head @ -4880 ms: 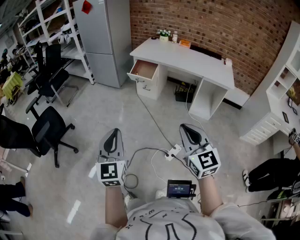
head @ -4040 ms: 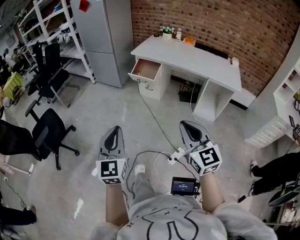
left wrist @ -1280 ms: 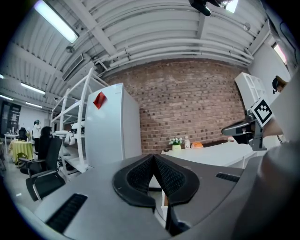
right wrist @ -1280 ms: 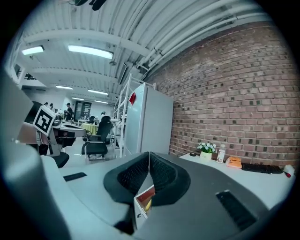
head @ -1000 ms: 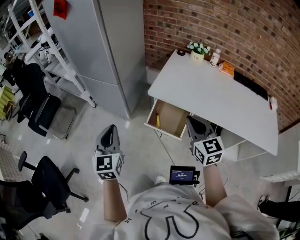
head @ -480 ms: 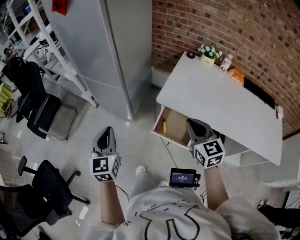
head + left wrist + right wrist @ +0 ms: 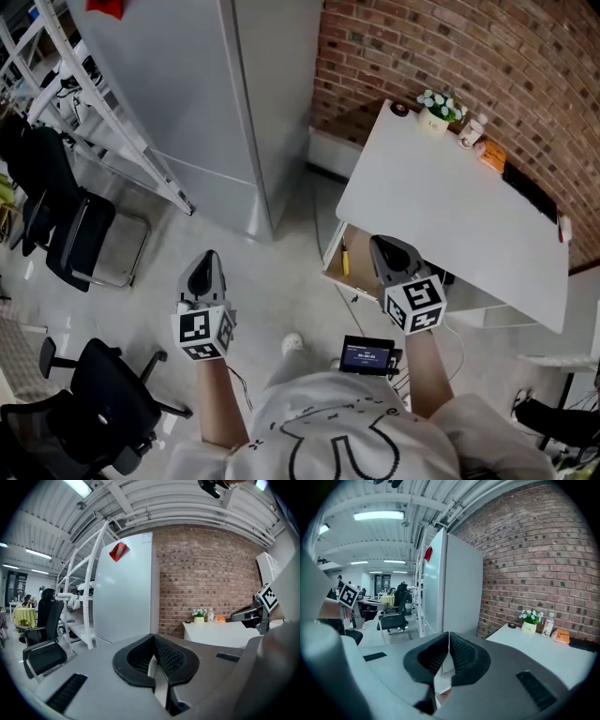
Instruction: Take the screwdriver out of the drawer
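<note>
Yellow screwdriver [image 7: 344, 258] at open drawer's [image 7: 357, 270] left wall; right tool [image 7: 383, 247] near, left tool [image 7: 204, 270] aside, both closed.

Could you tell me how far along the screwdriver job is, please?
Done: the drawer stands open, the yellow screwdriver lying inside. In hand: nothing; the right gripper, by the drawer, and the left gripper are shut, empty. Remaining: open, grasp, lift out.

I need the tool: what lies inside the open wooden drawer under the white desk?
A yellow-handled screwdriver lies on the floor of the open wooden drawer. The right gripper covers the drawer's right part, so anything there is hidden.
</note>
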A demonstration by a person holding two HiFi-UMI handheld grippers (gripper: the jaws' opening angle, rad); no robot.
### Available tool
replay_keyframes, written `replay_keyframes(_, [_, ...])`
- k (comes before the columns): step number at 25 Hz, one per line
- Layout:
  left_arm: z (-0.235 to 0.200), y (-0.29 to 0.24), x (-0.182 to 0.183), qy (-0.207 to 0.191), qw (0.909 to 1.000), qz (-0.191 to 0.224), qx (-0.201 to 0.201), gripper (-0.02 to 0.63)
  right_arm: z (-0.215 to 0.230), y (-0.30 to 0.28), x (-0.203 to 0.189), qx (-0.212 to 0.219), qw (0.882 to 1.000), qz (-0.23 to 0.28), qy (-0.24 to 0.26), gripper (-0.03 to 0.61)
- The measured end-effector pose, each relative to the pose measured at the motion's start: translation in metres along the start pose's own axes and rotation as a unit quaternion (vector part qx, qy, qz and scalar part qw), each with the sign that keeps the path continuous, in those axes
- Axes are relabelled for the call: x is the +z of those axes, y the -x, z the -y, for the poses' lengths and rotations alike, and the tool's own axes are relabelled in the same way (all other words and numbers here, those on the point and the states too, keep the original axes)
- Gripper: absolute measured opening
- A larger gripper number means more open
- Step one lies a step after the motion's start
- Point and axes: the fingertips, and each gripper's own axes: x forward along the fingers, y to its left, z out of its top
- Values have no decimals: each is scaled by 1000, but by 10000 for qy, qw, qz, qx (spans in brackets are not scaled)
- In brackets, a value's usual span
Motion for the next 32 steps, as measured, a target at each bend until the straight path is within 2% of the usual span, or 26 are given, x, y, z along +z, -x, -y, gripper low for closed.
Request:
replay_keyframes(6, [-22, -26, -18, 30, 9997, -209, -157, 12, -4, -28, -13, -126, 9995, -237, -137, 21])
replay_keyframes(13, [-3, -32, -58, 201, 9980, -568, -212, 12, 5, -28, -46, -68, 9980, -528, -326, 21])
replay_keyframes(22, [35, -41, -124, 429, 9923, -1143, -186, 12, 12, -35, -122, 226, 9924, -1073, -557, 21])
replay_keyframes(32, [47, -63, -230, 613, 9825, -1739, -267, 12, 15, -77, -217, 396, 9845, -1554, -715, 21])
